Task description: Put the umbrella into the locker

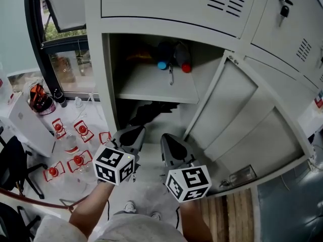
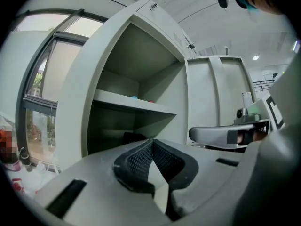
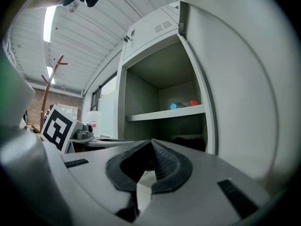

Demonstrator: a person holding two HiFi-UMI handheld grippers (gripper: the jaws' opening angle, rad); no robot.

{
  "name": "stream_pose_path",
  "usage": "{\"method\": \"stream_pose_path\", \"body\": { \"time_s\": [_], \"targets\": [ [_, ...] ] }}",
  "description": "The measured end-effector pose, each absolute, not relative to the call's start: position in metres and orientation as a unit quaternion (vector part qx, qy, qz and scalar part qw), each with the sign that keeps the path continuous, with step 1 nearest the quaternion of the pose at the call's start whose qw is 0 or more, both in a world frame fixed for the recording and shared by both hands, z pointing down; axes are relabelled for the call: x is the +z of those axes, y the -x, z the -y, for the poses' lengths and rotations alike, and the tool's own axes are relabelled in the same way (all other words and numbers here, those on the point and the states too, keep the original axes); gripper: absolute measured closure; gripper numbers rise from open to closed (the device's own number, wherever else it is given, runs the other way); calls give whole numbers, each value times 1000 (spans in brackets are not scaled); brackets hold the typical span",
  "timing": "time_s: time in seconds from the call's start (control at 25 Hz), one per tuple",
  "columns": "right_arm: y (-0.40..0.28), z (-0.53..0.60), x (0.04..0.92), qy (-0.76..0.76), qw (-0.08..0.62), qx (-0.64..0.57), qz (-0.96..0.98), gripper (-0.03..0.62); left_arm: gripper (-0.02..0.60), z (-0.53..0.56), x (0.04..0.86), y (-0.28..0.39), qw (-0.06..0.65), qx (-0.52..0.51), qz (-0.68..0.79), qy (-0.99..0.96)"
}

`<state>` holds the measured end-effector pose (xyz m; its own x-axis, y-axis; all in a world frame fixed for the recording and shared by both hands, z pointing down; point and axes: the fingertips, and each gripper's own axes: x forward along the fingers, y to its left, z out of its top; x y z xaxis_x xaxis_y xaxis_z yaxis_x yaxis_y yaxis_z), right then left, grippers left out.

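The grey locker (image 1: 108, 74) stands open, its door (image 1: 242, 120) swung out to the right. A black umbrella (image 1: 151, 112) lies in the lower compartment under the shelf (image 1: 156, 87); it shows as a dark shape in the left gripper view (image 2: 134, 136) and the right gripper view (image 3: 190, 142). My left gripper (image 1: 137, 131) (image 2: 153, 142) is in front of the opening, shut with nothing between its pads. Beside it my right gripper (image 1: 167, 139) (image 3: 151, 142) is shut and empty too. Both point level at the locker, apart from the umbrella.
On the shelf lie two dark bottles, one with a blue cap (image 1: 162, 65), one with a red cap (image 1: 186, 67). Several red-topped items (image 1: 75, 135) lie on the floor at left, near a window and a black chair (image 1: 10, 165). A key hangs in a neighbouring door (image 1: 284, 6).
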<state>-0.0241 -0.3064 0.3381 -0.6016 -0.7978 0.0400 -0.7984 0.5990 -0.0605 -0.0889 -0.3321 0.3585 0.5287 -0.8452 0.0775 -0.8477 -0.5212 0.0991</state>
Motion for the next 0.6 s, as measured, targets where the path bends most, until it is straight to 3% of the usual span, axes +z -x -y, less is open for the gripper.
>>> {"method": "stream_pose_path", "body": {
  "time_s": [0.6],
  "targets": [
    [30, 307, 338, -442, 3, 35, 896, 591, 574, 331, 367, 88, 66, 24, 482, -873]
  ]
}}
